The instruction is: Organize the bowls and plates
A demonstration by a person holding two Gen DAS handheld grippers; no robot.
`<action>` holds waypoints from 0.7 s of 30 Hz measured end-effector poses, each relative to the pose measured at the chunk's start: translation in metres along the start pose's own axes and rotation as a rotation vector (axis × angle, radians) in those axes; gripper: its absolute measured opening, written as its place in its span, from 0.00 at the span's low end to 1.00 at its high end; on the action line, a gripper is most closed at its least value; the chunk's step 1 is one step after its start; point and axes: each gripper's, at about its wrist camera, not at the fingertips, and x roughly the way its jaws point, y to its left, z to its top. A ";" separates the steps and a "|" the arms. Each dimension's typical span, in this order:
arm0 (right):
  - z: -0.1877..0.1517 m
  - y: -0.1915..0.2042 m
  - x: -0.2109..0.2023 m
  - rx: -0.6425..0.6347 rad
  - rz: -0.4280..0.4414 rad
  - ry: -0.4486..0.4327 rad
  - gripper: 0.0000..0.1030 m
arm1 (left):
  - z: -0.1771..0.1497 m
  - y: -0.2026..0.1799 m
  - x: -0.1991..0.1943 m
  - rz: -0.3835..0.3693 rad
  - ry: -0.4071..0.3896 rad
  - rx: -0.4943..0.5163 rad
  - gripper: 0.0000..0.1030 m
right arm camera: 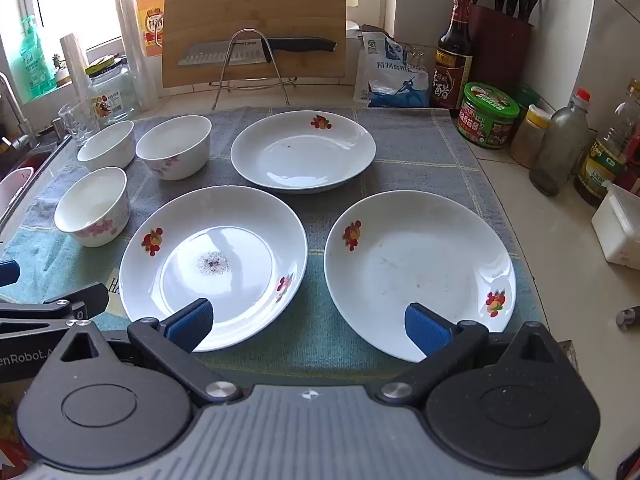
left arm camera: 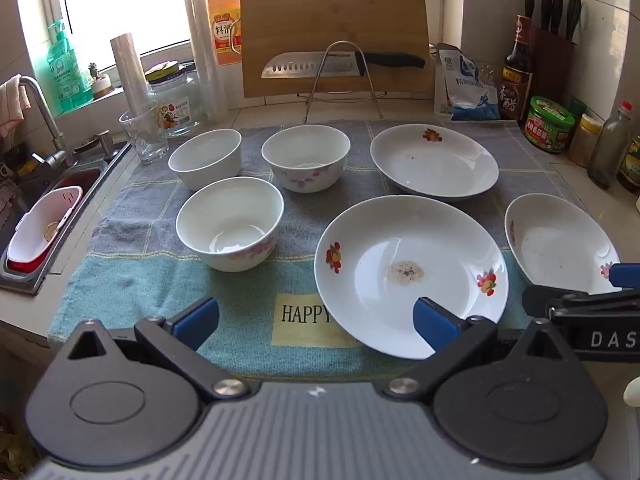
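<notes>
Nearest, the left gripper (left arm camera: 316, 322) and right gripper (right arm camera: 310, 326) hover spread wide and empty over the towel (left arm camera: 132, 272). Beyond lie 3 plates (right arm camera: 214, 264) and 3 bowls (left arm camera: 230, 222), apart. Farther back stand a cutting board (left arm camera: 336, 28), knife (left arm camera: 332, 65) and sauce jar (right arm camera: 488, 116).

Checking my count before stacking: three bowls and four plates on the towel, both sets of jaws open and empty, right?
Not quite: the right wrist view shows three plates, not four: far plate, near-left plate, near-right plate. The rest stands.
</notes>
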 end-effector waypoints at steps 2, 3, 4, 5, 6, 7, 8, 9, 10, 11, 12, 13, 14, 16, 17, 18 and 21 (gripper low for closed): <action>-0.001 0.001 0.000 -0.003 -0.004 -0.014 1.00 | 0.000 0.001 0.001 -0.002 0.008 -0.004 0.99; -0.002 0.001 0.000 -0.002 -0.003 -0.013 1.00 | 0.000 0.002 0.001 -0.002 0.011 -0.007 0.99; -0.003 0.002 0.000 -0.001 -0.002 -0.013 1.00 | 0.000 0.003 0.001 -0.002 0.014 -0.010 0.99; -0.003 0.002 0.000 -0.001 -0.001 -0.013 1.00 | 0.003 0.001 -0.001 0.002 0.015 -0.008 0.99; -0.004 0.003 0.000 0.000 0.000 -0.012 1.00 | 0.007 -0.001 -0.004 0.008 0.009 -0.004 0.99; -0.002 0.003 -0.001 0.000 0.002 -0.011 1.00 | 0.011 0.000 -0.004 0.008 0.019 -0.005 0.99; 0.001 0.002 -0.002 -0.001 0.003 -0.012 1.00 | 0.013 0.000 -0.004 0.010 0.020 -0.004 0.99; 0.003 0.001 -0.003 0.000 0.006 -0.012 1.00 | 0.012 0.000 -0.005 0.011 0.015 -0.001 0.99; 0.004 0.001 -0.002 0.002 0.007 -0.010 1.00 | 0.009 0.001 -0.004 0.012 0.006 -0.001 0.99; 0.006 0.000 -0.002 0.002 0.008 -0.009 1.00 | 0.007 0.000 -0.002 0.013 0.002 -0.002 0.99; 0.006 0.001 -0.002 0.000 0.005 -0.010 1.00 | 0.004 0.001 -0.004 0.011 -0.001 -0.002 0.99; 0.005 0.001 -0.001 0.001 0.005 -0.011 1.00 | 0.004 0.002 -0.003 0.009 -0.002 -0.003 0.99; 0.006 0.001 -0.001 0.002 0.004 -0.011 1.00 | 0.003 0.002 -0.004 0.008 -0.002 -0.004 0.99; 0.005 0.002 -0.002 -0.003 0.004 -0.014 1.00 | 0.004 0.003 -0.005 0.005 -0.001 -0.008 0.99; 0.005 0.002 -0.003 -0.004 0.004 -0.015 1.00 | 0.005 0.002 -0.005 0.004 -0.001 -0.008 0.99; 0.005 0.001 -0.003 -0.005 0.003 -0.015 1.00 | 0.005 0.002 -0.005 0.003 -0.001 -0.009 0.99; 0.005 0.001 -0.004 -0.006 0.002 -0.018 1.00 | 0.005 0.002 -0.005 0.003 0.000 -0.012 0.99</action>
